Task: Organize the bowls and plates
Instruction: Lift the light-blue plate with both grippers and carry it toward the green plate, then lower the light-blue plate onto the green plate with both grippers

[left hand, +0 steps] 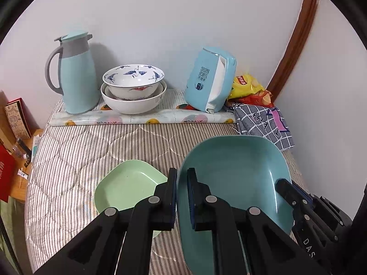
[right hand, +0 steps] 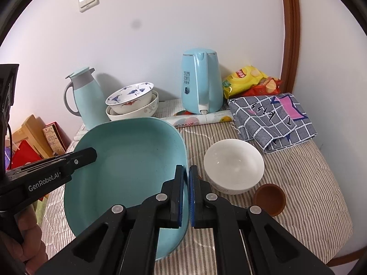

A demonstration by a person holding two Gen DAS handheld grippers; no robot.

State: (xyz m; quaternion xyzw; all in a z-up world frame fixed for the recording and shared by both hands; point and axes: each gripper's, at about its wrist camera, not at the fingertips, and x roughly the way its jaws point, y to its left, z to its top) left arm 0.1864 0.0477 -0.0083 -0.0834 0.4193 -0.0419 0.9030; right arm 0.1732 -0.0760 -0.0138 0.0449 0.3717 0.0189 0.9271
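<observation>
Close wrist views, apparently sharing plate (left hand: 231, 171).

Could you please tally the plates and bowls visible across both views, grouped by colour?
Blue: 1, the large blue square dish gripped by the left gripper and right gripper.
Green: 1, green plate.
White: 3, crane bowl nested in big white bowl; plain white bowl.
Brown: 1, small brown bowl.
Total: 6.

The green plate (left hand: 128, 184) sits partly hidden behind the left gripper (left hand: 182, 197) — its near corner unseen. The brown dish (right hand: 270, 198) is half covered by the right gripper (right hand: 187, 197) — depth unclear.
</observation>
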